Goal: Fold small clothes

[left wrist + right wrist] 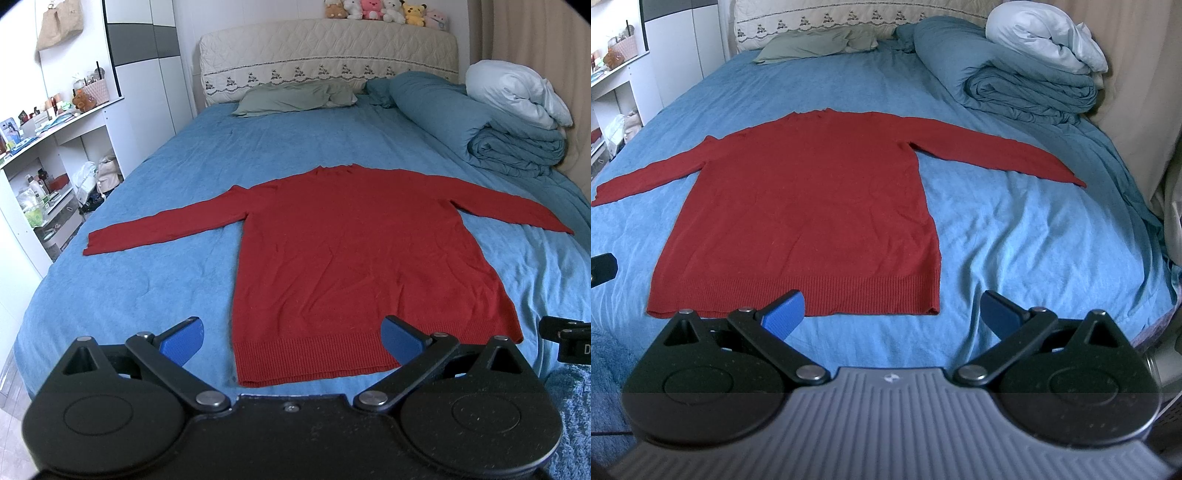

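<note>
A red long-sleeved sweater (pixel 354 251) lies flat on the blue bed sheet (pixel 147 288), sleeves spread to both sides, ribbed hem nearest me. It also shows in the right wrist view (pixel 809 206). My left gripper (pixel 291 341) is open and empty, hovering just before the hem near its left corner. My right gripper (pixel 892 314) is open and empty, just in front of the hem's right corner. The edge of the right gripper (pixel 565 339) shows at the far right of the left wrist view.
A rolled blue duvet (pixel 480 125) with a white pillow (pixel 517 96) lies at the bed's far right. A green pillow (pixel 295 96) lies at the headboard. White shelves (pixel 48 177) with clutter stand left of the bed. A blue rug (pixel 572 417) covers the floor.
</note>
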`<state>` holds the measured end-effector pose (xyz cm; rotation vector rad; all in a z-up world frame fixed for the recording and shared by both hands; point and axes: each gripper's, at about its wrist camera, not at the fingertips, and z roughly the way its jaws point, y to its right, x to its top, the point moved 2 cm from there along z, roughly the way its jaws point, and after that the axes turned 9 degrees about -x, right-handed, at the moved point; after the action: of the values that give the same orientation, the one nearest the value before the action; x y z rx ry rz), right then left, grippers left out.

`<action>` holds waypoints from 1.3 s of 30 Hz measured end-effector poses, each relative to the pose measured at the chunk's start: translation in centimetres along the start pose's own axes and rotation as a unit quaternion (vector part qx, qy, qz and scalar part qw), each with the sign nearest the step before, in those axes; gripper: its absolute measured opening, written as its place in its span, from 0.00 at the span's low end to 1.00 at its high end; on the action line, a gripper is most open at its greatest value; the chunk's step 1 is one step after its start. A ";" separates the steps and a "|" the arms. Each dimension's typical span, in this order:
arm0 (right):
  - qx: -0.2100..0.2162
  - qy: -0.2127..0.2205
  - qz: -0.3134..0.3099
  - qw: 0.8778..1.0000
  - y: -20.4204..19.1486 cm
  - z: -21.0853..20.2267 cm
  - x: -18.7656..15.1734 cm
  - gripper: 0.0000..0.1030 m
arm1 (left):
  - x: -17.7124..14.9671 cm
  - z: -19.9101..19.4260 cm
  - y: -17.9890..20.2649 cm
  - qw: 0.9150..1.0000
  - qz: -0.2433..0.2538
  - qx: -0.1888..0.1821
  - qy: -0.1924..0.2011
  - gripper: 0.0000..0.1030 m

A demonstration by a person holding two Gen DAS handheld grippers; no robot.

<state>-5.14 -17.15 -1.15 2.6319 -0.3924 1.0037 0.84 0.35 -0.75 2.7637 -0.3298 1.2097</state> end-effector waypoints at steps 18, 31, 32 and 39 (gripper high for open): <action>0.000 0.000 0.000 1.000 0.1 0.0 0.0 1.00 | 0.0 0.0 -0.1 1.000 0.000 0.000 0.000 1.00; 0.001 0.001 0.001 1.000 0.1 0.0 0.0 1.00 | 0.6 -0.2 -0.3 1.000 0.003 0.003 0.002 1.00; 0.002 0.002 0.002 1.000 0.1 -0.1 0.1 1.00 | 1.1 -0.1 -0.3 1.000 0.008 0.003 0.003 1.00; -0.006 0.028 0.029 0.999 2.5 1.1 3.9 1.00 | 6.2 1.9 1.3 0.999 0.021 -0.019 0.032 1.00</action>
<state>-2.58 -20.41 1.11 2.5890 -0.4625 1.0858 5.97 -2.24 2.52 2.6926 -0.4035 1.2853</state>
